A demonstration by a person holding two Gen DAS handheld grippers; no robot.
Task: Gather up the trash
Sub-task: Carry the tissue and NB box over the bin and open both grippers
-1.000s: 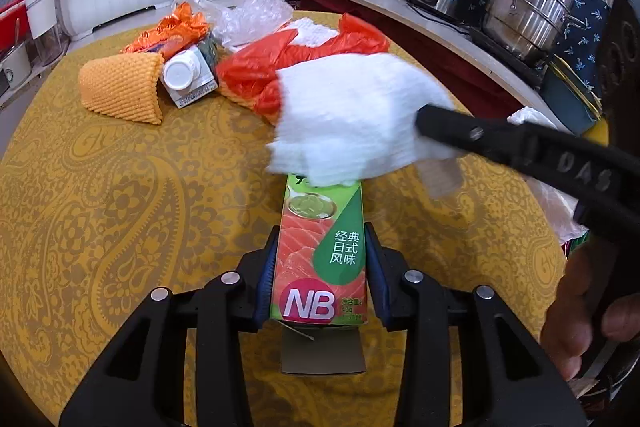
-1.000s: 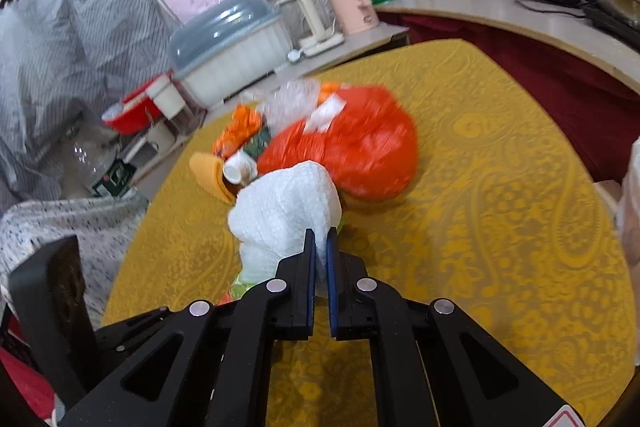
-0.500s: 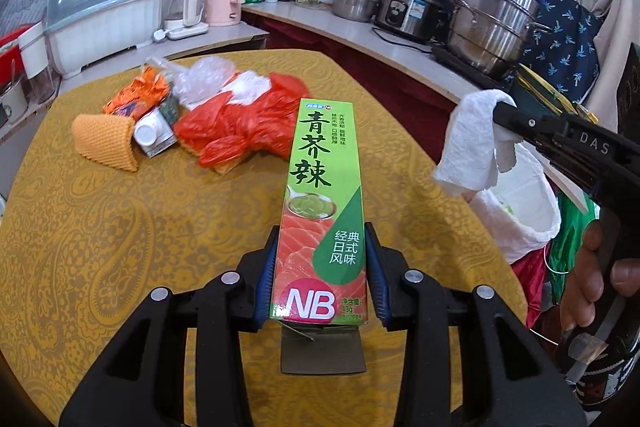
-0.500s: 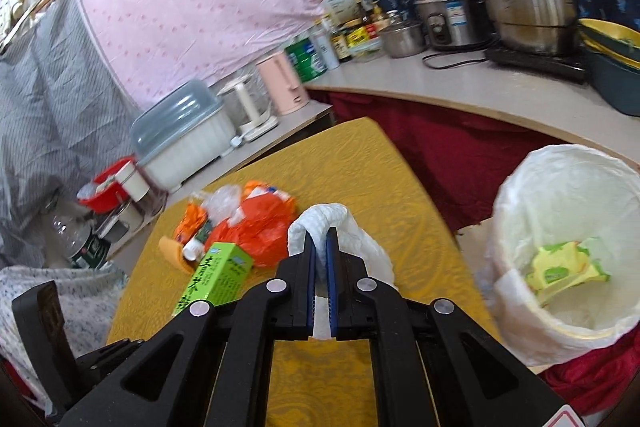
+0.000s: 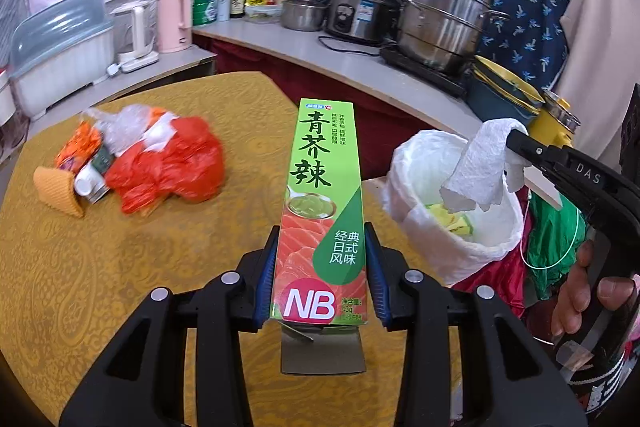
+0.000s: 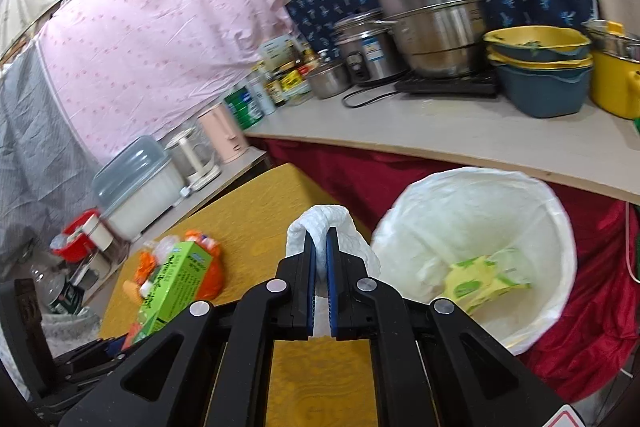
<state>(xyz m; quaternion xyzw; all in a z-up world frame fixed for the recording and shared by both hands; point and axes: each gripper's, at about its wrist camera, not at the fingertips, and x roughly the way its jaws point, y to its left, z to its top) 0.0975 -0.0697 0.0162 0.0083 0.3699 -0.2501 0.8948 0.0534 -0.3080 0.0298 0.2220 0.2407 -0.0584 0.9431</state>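
Over the bin (image 5: pixel 416 163) rim, the right gripper (image 5: pixel 510 143) pinches the tissue (image 5: pixel 474 171); left gripper (image 5: pixel 320 275), farther back, clamps the box (image 5: pixel 322 195), pointing forward.

The table cloth (image 5: pixel 120 267) is yellow with curly swirls. The tall box (image 5: pixel 322 211) is green and orange with a red circle. The crumpled bag (image 5: pixel 168 163) is bright orange. The bin liner (image 6: pixel 472 211) and paper towel (image 5: pixel 476 167) are white. The curtain (image 6: pixel 160 39) is pink with tiny dots
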